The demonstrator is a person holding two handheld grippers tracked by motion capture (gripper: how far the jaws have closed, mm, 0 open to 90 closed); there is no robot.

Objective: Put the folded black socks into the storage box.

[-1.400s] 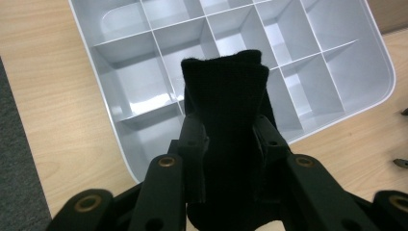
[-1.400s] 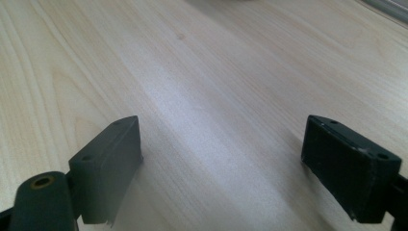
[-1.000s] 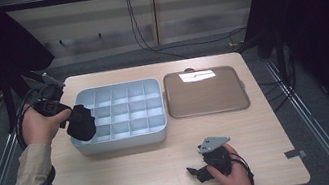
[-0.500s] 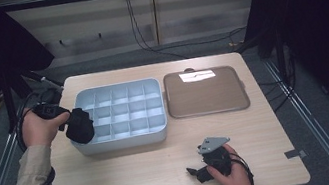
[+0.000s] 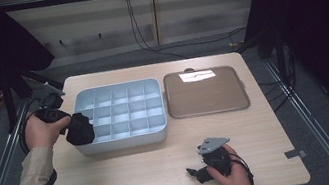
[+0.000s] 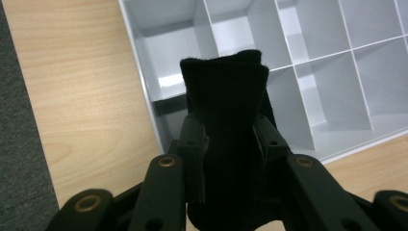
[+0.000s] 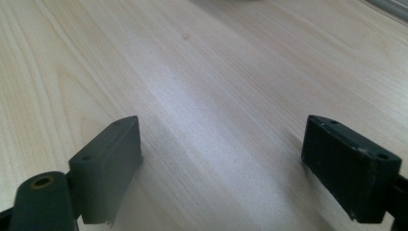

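- Jaws of the left gripper [image 6: 230, 144] are clamped on a folded black cloth [image 6: 226, 120], which stands up between them over the near-left corner of the compartment tray [image 6: 337, 62].
- Jaws of the right gripper [image 7: 235, 168] stand wide apart with bare wood between them; the high view places this gripper [image 5: 205, 169] low on the table [image 5: 131, 179] near its front edge.
- From above, the cloth [image 5: 79, 129] is a dark lump at the tray's left wall [image 5: 76, 105]; the left gripper view shows its folded top edge.
- Every visible cell of the grey tray is empty, as is the brown flat tray [image 5: 205, 93] just right of it.
- Compared with a second ago, the left hand [image 5: 42, 130] and cloth sit slightly lower; the right hand [image 5: 230, 178] is unchanged.
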